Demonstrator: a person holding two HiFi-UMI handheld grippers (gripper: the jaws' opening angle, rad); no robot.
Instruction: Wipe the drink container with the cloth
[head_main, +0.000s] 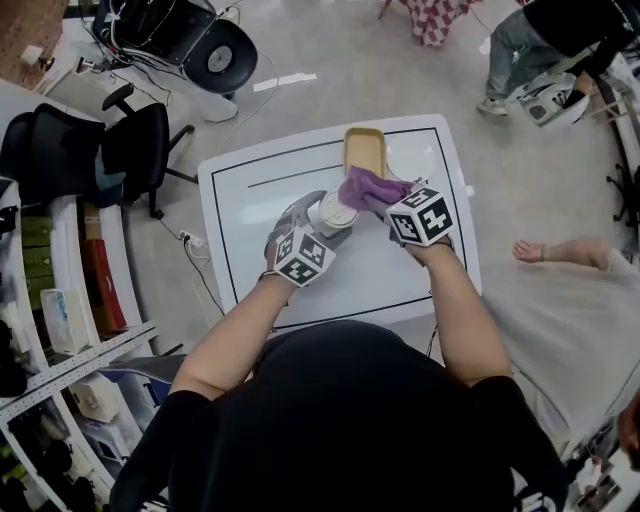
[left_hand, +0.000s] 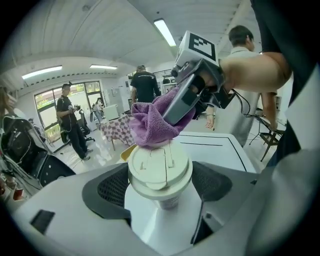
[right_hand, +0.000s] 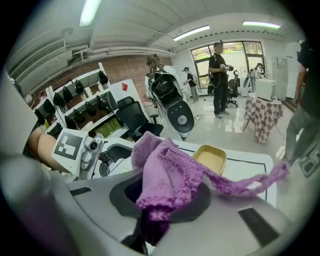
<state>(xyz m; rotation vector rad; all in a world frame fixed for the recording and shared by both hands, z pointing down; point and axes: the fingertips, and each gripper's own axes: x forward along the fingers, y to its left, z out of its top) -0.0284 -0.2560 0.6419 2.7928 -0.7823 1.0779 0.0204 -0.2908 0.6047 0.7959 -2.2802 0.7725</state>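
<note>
A cream lidded drink cup (left_hand: 160, 172) sits between the jaws of my left gripper (left_hand: 161, 187), which is shut on it and holds it above the white table (head_main: 250, 190). In the head view the cup (head_main: 333, 214) lies tilted toward the right hand. My right gripper (right_hand: 167, 202) is shut on a purple cloth (right_hand: 172, 175). The cloth (left_hand: 150, 122) presses on the far edge of the cup's lid. From the head camera the cloth (head_main: 368, 188) shows just right of the cup, with my right gripper (head_main: 392, 205) behind it.
A yellow tray (head_main: 365, 150) lies at the table's far edge, just beyond the cloth. Black office chairs (head_main: 130, 145) stand left of the table, shelves (head_main: 60, 300) further left. Several people stand around the room; a bare foot (head_main: 530, 250) shows on the right.
</note>
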